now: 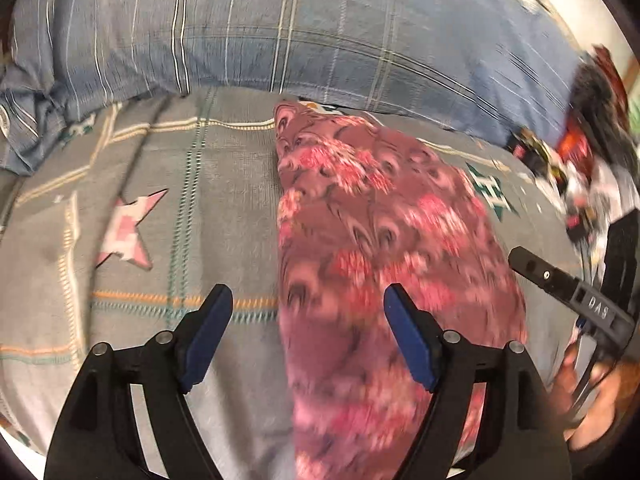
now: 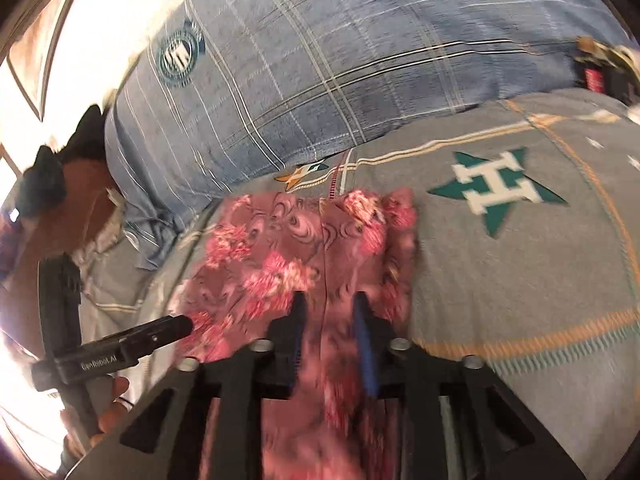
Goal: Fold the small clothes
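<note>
Cloth (image 2: 316, 248) sits on the grey bedspread (image 2: 500, 280) just below the blue plaid pillow (image 2: 300, 80), and the right gripper (image 2: 329, 320) looks pinched onto its near end, probably to hold it for a fold, though blur makes that a guess. Left gripper (image 1: 308, 312) hangs wide apart over the left edge, gripping nothing. It's a pink floral piece, soft, already doubled into a long strip.

Two close fisheye views, each looking forward and down along its own tongs at a bed. Both share the pink floral garment (image 1: 384, 240) ahead of the fingers, the grey bedspread (image 1: 192, 208) under them, and the blue plaid pillow (image 2: 320, 72) beyond.
</note>
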`<state>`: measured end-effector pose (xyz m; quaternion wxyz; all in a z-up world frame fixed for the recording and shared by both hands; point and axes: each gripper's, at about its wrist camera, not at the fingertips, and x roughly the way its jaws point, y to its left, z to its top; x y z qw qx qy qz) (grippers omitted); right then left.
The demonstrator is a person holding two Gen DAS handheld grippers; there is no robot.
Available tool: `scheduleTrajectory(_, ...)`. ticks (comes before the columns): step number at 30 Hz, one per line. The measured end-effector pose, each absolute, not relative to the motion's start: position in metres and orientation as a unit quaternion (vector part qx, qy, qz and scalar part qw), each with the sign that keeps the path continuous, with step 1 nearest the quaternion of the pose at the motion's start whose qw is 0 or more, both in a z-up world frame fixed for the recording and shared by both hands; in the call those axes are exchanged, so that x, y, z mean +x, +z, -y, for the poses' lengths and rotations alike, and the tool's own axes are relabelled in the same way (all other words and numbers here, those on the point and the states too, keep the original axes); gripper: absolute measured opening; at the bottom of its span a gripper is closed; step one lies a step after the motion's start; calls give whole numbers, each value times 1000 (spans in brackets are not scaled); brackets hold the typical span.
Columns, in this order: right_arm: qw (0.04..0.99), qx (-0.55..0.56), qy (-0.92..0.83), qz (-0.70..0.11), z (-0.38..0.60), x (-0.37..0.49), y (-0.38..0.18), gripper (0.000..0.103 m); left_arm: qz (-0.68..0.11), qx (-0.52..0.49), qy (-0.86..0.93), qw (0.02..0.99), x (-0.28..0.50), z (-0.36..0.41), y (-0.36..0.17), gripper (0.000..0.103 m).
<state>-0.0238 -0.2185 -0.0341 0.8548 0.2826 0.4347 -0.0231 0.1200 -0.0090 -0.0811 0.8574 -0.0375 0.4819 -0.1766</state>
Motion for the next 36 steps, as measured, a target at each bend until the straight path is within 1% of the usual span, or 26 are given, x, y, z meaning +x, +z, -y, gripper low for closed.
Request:
scheduleTrajectory(1, 851, 285, -25, -440, 217, -32, -38, 46, -483, -37, -181, 856, 113, 9, -85, 78)
scheduleTrajectory(2, 846, 283, -27, -452, 212, -36, -45, 46, -490, -36, -184, 851, 111, 11, -92, 78)
scheduleTrajectory(3, 841, 277, -27, -463, 210, -37, -52, 31, -503, -34, -185, 844, 108, 13, -103, 78)
scheduleTrajectory(4, 848, 269, -17, -457, 205, -41, -54, 13, -507, -36, -180, 842, 111, 15, -110, 80)
scheduleTrajectory(5, 858, 261, -21, -443, 204, -45, -50, 12, -506, -49, -173, 844, 110, 13, -116, 87)
scheduleTrajectory(7, 860, 271, -37, -431, 206, -48, -54, 12, -510, -81, -154, 843, 114, 6, -124, 96)
scheduleTrajectory(9, 847, 292, -46, -441, 213, -48, -68, 16, -517, -95, -154, 837, 115, 2, -122, 96)
scheduleTrajectory(12, 847, 300, -59, -435, 215, -57, -52, 26, -512, -84, -150, 841, 110, -1, -112, 95)
scheduleTrajectory(15, 862, 279, -35, -422, 204, -75, -31, 28, -497, -59, -145, 854, 96, -2, -107, 95)
scheduleTrajectory(17, 864, 260, -36, -430, 196, -85, -31, 34, -495, -50, -142, 856, 94, 3, -109, 95)
scheduleTrajectory(18, 860, 253, -42, -441, 193, -86, -37, 40, -496, -48, -141, 855, 94, 4, -111, 95)
scheduleTrajectory(19, 852, 247, -49, -459, 191, -87, -47, 39, -497, -50, -142, 855, 94, 5, -112, 95)
scheduleTrajectory(20, 847, 249, -50, -467, 189, -87, -54, 36, -500, -52, -140, 853, 94, 5, -112, 95)
scheduleTrajectory(21, 847, 259, -45, -461, 189, -89, -55, 28, -502, -55, -139, 852, 94, 4, -111, 95)
scheduleTrajectory(22, 855, 263, -41, -445, 189, -93, -47, 14, -502, -56, -139, 852, 93, 4, -109, 95)
scheduleTrajectory(24, 868, 251, -43, -426, 186, -98, -33, 12, -494, -48, -138, 857, 89, 3, -104, 95)
scheduleTrajectory(25, 871, 249, -53, -421, 186, -101, -31, 8, -489, -42, -137, 861, 85, 4, -103, 95)
scheduleTrajectory(27, 858, 247, -68, -445, 193, -100, -43, 9, -488, -27, -133, 862, 83, 7, -107, 95)
scheduleTrajectory(28, 848, 247, -77, -462, 197, -101, -52, 16, -493, -22, -132, 860, 82, 7, -110, 95)
scheduleTrajectory(30, 838, 257, -96, -472, 203, -106, -52, 17, -503, -32, -141, 852, 77, 3, -113, 95)
scheduleTrajectory(34, 857, 274, -65, -431, 199, -123, -31, 18, -493, -28, -147, 857, 63, -2, -113, 95)
scheduleTrajectory(36, 864, 264, -48, -425, 187, -124, -34, 20, -509, -21, -146, 848, 65, 1, -130, 95)
